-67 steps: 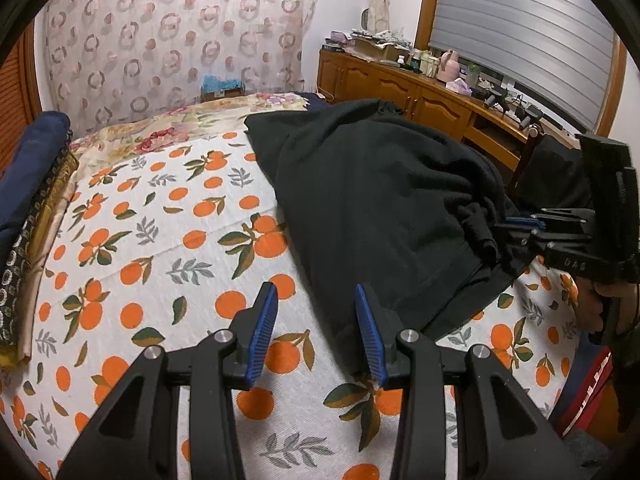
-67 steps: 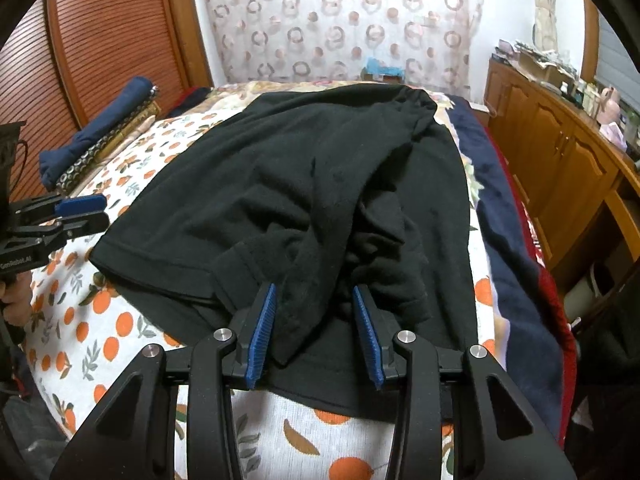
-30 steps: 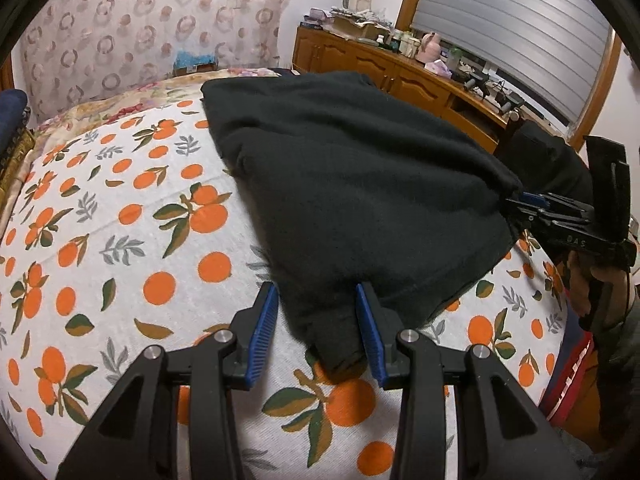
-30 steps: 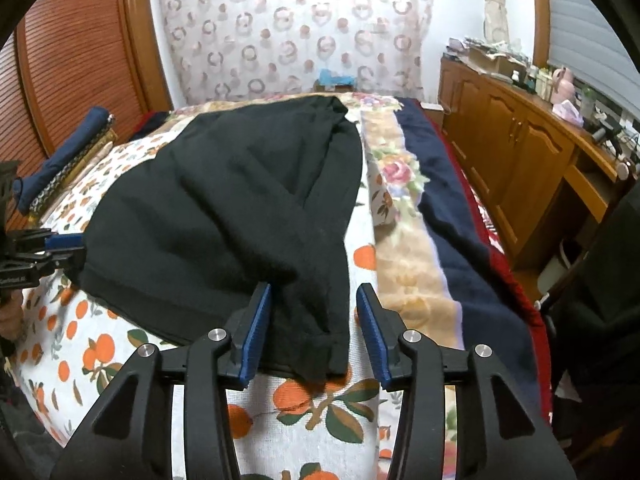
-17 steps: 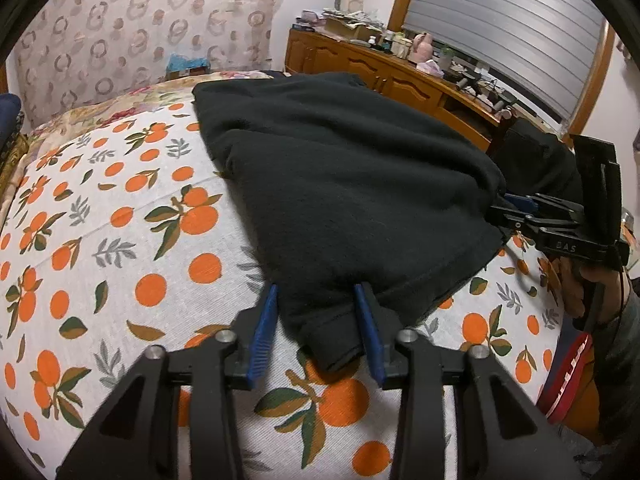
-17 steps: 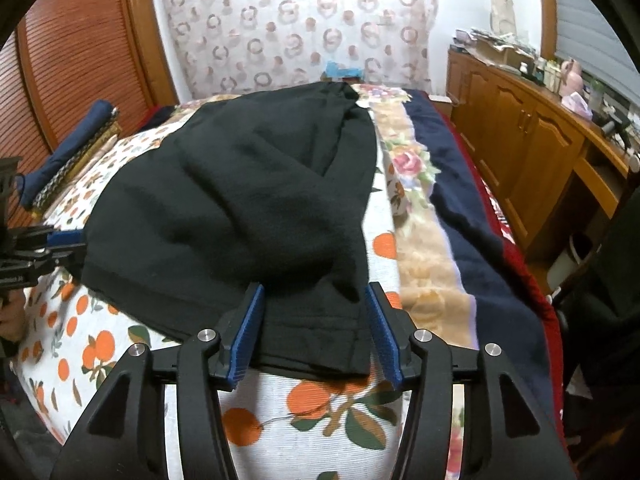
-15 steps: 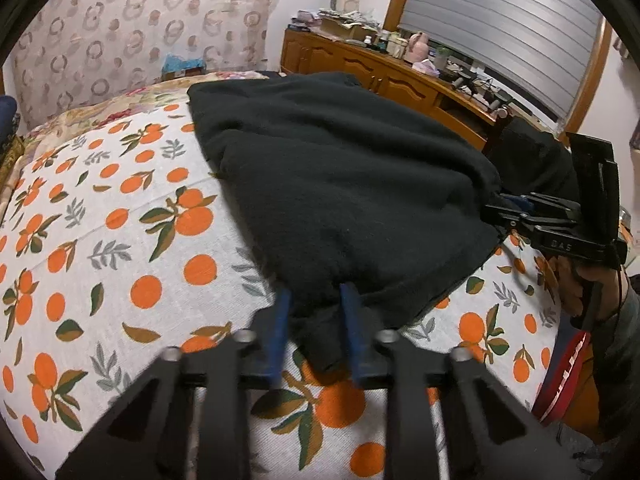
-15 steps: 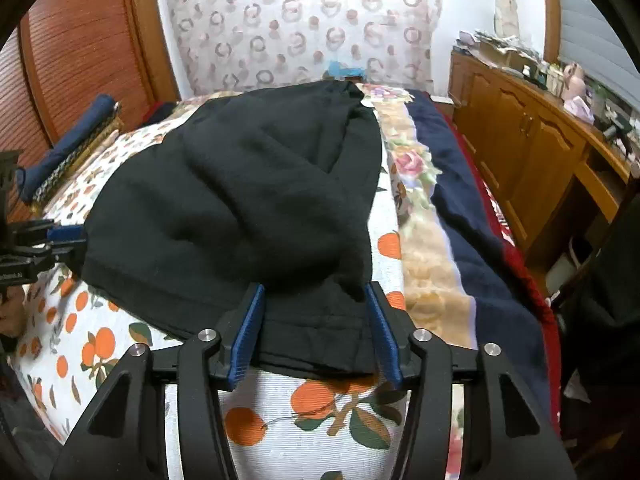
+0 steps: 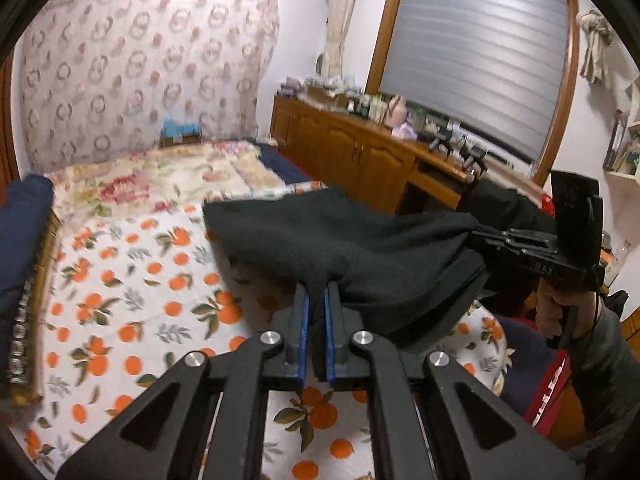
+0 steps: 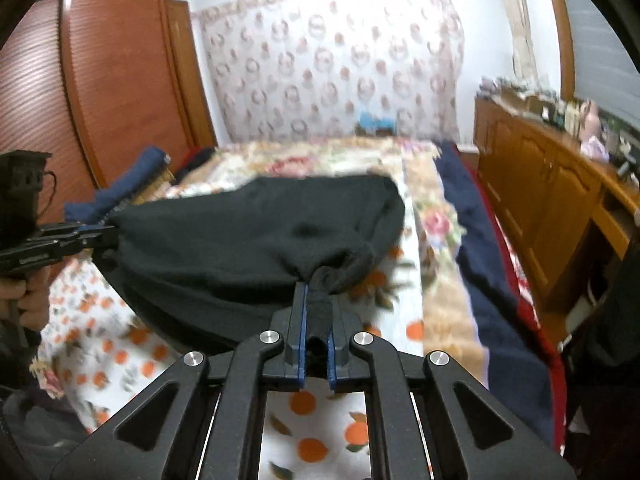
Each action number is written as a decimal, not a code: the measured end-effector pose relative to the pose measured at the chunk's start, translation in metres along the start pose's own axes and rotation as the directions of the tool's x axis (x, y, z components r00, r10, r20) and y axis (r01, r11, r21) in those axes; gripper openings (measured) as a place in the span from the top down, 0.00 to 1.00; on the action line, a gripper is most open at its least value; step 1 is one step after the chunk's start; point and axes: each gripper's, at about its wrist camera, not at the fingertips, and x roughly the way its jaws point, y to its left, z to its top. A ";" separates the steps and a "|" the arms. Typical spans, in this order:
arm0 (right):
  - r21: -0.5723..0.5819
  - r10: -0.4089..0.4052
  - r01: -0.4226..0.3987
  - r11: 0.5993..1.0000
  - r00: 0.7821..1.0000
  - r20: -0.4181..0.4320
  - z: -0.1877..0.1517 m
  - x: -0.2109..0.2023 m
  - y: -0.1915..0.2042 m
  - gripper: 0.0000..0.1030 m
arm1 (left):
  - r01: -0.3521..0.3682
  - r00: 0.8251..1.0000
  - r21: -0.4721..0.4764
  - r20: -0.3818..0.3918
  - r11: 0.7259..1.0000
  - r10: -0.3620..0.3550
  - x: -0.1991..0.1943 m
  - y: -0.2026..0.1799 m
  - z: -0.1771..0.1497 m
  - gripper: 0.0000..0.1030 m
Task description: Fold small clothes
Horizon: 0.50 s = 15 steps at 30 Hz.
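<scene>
Garment (image 9: 360, 248) corners pinched between both grippers' fingers (image 10: 298, 312).

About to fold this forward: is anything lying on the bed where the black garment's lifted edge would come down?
Nothing visible: beyond the black garment the floral blanket is bare; the rolled navy bedding lies off to the side.

Both views are lit evenly by soft indoor light, moderately bright, with no hard shadows; the fisheye lens bends straight lines and leaves black corners around a round picture; the right wrist view is smeared by motion blur, most on the bedsheet (image 10: 120, 344); the black garment (image 9: 360, 248) shows little detail.
</scene>
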 end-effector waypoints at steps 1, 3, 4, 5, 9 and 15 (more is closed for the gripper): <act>-0.006 0.005 -0.005 1.000 1.000 0.009 0.002 -0.005 0.004 0.96 | 0.004 1.000 0.002 0.014 1.000 -0.004 -0.009 -0.001 0.000 0.97; -0.022 0.023 -0.023 0.999 1.000 0.018 0.003 -0.016 0.015 0.96 | 0.002 1.000 0.010 0.021 1.000 -0.002 -0.021 0.001 -0.005 0.97; -0.029 0.034 -0.033 0.999 0.999 0.021 0.002 -0.021 0.020 0.96 | -0.001 1.000 0.009 0.013 1.000 0.001 -0.023 0.002 -0.009 0.97; -0.032 0.039 -0.039 0.999 0.999 0.020 0.001 -0.025 0.023 0.96 | -0.004 1.000 0.003 -0.006 1.000 0.004 -0.022 0.004 -0.016 0.97; -0.020 0.053 -0.054 0.998 0.998 -0.019 -0.015 -0.024 0.028 0.96 | -0.010 0.998 -0.023 -0.064 1.000 0.009 -0.007 0.010 -0.041 0.97; 0.032 0.044 -0.041 0.999 0.995 -0.091 -0.039 -0.002 0.022 0.96 | -0.025 0.994 -0.016 -0.108 1.000 0.023 0.008 0.004 -0.056 0.96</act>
